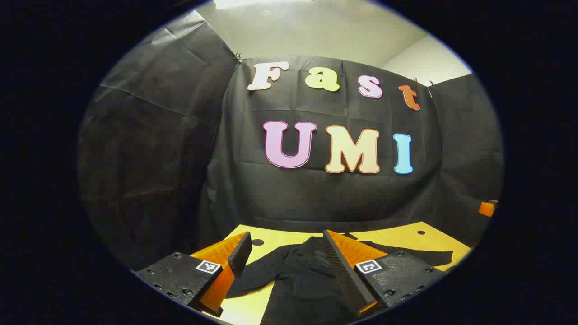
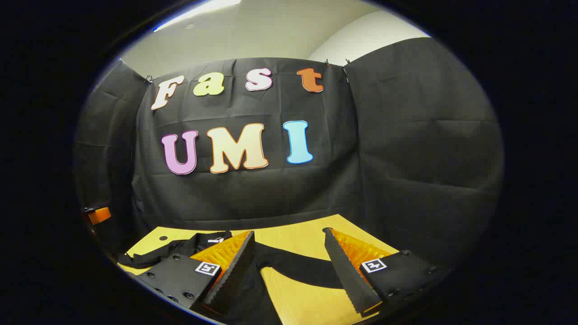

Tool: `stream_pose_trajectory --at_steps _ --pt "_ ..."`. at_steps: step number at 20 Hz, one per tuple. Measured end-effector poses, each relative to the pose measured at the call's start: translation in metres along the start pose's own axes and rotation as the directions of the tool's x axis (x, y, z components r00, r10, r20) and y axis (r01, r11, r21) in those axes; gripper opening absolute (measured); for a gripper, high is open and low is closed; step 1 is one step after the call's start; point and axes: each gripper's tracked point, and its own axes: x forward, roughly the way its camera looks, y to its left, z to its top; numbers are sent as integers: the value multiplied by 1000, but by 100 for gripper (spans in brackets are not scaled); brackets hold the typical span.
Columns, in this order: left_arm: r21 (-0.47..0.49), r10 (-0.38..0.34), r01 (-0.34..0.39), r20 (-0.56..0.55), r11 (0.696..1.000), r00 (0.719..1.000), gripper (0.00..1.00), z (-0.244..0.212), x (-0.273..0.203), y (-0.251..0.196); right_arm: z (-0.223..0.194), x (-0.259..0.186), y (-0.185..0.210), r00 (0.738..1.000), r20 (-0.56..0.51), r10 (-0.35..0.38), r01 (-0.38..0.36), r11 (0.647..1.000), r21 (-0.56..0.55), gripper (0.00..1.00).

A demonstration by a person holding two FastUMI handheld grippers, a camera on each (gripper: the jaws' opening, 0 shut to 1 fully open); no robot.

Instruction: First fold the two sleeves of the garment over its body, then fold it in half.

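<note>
Both my left tool point(image 1: 286, 253) and right tool point(image 2: 289, 250) hang open above the garment point(image 1: 298, 275), so I should pinch each sleeve point(image 2: 298, 266) near its cuff toward the tabletop point(image 2: 293, 293) edge.

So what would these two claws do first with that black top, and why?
Probably lower the right gripper onto the sleeve lying stretched across the yellow table. Both grippers are open and hold nothing, and the black garment lies spread with its sleeves unfolded.

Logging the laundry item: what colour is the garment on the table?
The garment is plain black, lying on the yellow table; clearest in the left gripper view.
</note>
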Motion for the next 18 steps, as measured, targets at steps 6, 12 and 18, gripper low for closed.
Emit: stream_pose_trajectory --at_steps 6,12,18 --pt "-4 39 -39 0 999 999 92 2 -3 6 -3 8 -4 1000 -8 19 -19 1000 -6 94" --pt "5 74 -74 -6 997 997 92 2 -10 13 -10 17 -13 999 -36 27 -28 999 -18 97" --pt "7 120 -120 -11 993 993 92 2 -17 21 -9 31 -34 999 -36 1 -1 1000 -3 94"
